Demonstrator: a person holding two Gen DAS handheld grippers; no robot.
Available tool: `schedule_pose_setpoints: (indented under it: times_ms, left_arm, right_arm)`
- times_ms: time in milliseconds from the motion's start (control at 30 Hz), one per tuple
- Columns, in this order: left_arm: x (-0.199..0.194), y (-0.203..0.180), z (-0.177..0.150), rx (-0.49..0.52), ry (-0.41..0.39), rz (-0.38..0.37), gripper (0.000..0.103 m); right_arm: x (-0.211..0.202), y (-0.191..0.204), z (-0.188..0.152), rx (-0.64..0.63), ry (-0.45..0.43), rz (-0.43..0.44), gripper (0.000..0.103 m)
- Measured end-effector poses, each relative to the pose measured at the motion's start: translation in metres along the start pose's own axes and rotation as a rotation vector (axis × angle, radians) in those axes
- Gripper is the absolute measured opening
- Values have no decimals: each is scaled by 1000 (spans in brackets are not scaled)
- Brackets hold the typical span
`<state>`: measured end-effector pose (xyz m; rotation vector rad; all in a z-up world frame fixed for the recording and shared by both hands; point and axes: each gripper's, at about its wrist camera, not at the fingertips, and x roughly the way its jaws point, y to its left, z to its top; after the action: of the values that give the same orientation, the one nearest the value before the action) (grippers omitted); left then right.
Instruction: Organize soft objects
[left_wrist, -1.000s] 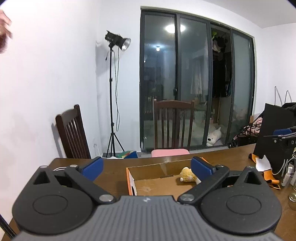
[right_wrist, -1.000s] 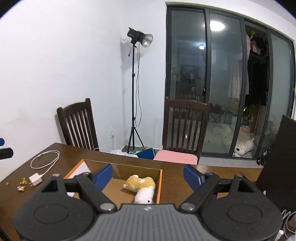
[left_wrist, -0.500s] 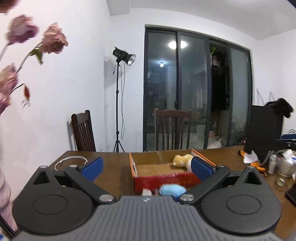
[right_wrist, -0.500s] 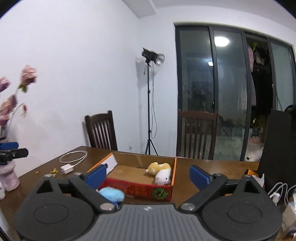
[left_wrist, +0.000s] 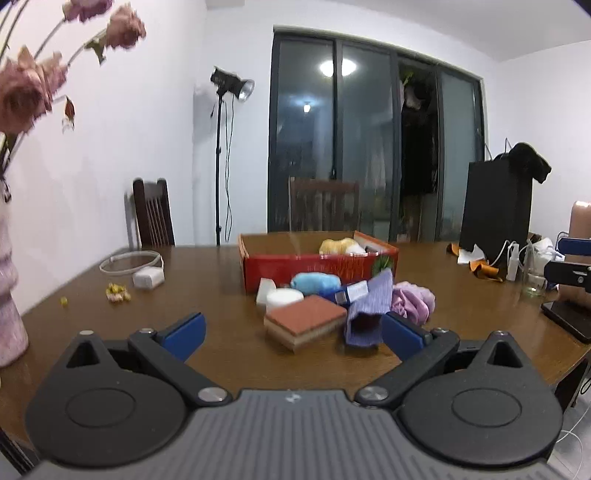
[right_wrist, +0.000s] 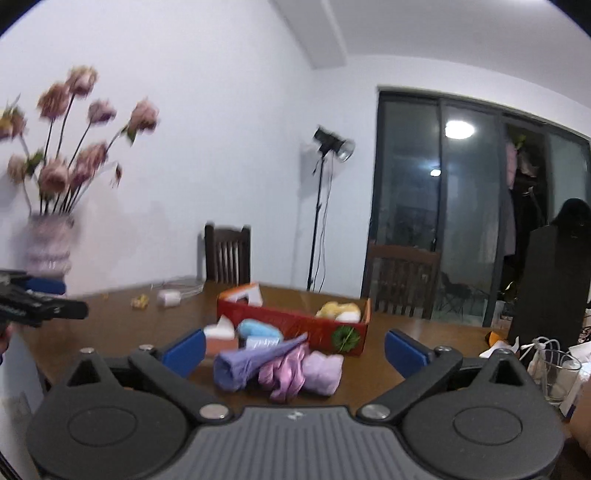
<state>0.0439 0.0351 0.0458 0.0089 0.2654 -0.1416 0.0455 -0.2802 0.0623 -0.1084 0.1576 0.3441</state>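
A red cardboard box stands on the brown table with a yellow and white plush toy inside. In front of it lies a pile: a red-topped sponge, a white roll, a light blue soft toy, a purple striped cloth and a pink-lilac cloth. My left gripper is open and empty, just short of the pile. My right gripper is open and empty, near the cloths.
A white charger with cable and yellow crumbs lie at the left. A vase of pink flowers stands at the table's left end. A black bag, a glass and cables sit at the right. Chairs stand behind the table.
Both grippers have pulled back from above the box toward the table's near side, so the pile in front of the box and the vase have come into view. Both stay open.
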Motion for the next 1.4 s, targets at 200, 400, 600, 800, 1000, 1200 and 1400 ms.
schedule_pose_setpoints:
  times_ms: [200,400,600,800,1000,1200,1400]
  left_arm:
    - [21,-1,-1,-57,15,-4,103]
    - [53,4,-1,-108,71,-4,103]
    - [106,20,5,-197,131,-6,74]
    - [164,48,5,-375,228,-14,58]
    - [195,60,-5,-435,295,-48,45]
    - [203,68,-17,-516,317,-94,38]
    - [189,61,-8,-515,301,-72,36]
  right_arm:
    - [29,-9,-13,124,48,17,102]
    - [69,-9,-12,177,82,134,74]
    - [154,7,4,202,173,292,46]
    - [261,48,8,110,373,304,44]
    - [310,61,1,88,491,293,42]
    - [320,46,-7,204,521,365,42]
    - [323,38,-11,315,532,438,42]
